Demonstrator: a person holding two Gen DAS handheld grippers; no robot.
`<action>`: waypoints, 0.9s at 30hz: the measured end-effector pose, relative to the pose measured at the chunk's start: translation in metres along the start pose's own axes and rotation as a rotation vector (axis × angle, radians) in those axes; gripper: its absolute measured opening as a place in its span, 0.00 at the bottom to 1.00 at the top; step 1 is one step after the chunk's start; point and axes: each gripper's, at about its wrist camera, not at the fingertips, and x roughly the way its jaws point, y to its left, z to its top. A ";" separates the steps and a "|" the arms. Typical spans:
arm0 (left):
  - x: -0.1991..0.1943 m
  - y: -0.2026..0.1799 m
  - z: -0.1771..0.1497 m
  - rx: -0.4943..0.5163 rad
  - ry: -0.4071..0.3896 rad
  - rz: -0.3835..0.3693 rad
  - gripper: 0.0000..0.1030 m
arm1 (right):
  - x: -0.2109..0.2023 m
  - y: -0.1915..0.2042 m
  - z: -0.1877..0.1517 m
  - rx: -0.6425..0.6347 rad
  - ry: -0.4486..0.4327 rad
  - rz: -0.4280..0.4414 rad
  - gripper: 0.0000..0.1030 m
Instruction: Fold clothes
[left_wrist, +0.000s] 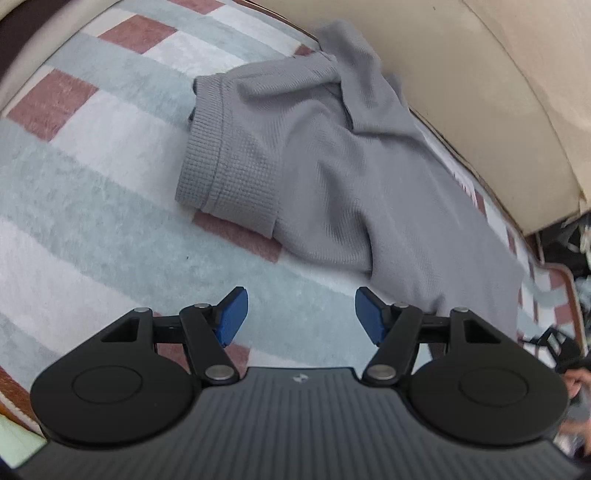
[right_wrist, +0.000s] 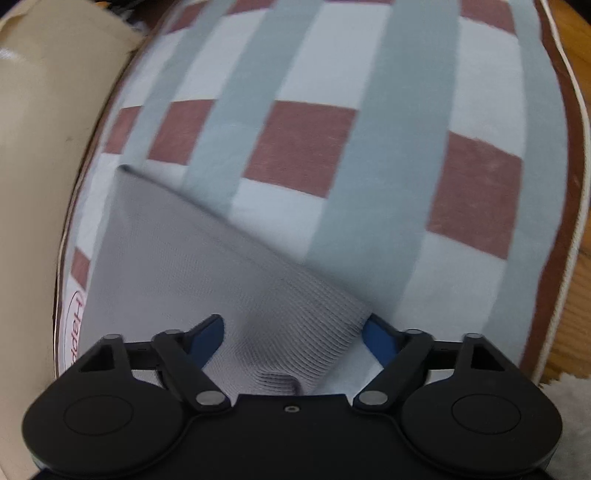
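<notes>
garment (left_wrist: 332, 177) on rug (left_wrist: 92, 206); sofa (left_wrist: 517, 92) behind, its hem between right claw (right_wrist: 293, 338) fingers

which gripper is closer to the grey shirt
Right. The right gripper is open with the grey shirt hem between its fingers; the left gripper, also open, sits short of it over the rug.

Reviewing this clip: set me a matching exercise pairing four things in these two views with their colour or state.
Things:
1. left tongs
2. right tongs
3. grey garment
4. checked rug

States:
A. open, a fabric corner between the fingers
B. crumpled at the far end
C. open over bare rug
D. grey-blue, white and dusty red

Pairs: 1-C, 2-A, 3-B, 4-D
</notes>
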 end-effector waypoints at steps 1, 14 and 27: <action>0.001 0.002 0.002 -0.022 -0.010 -0.016 0.61 | -0.001 0.003 -0.001 -0.030 -0.034 0.004 0.33; 0.025 0.020 0.014 -0.215 -0.185 -0.048 0.64 | -0.024 0.028 -0.011 -0.251 -0.227 0.129 0.15; 0.045 0.021 0.055 -0.192 -0.304 -0.059 0.32 | -0.012 0.040 0.014 -0.329 -0.206 0.224 0.15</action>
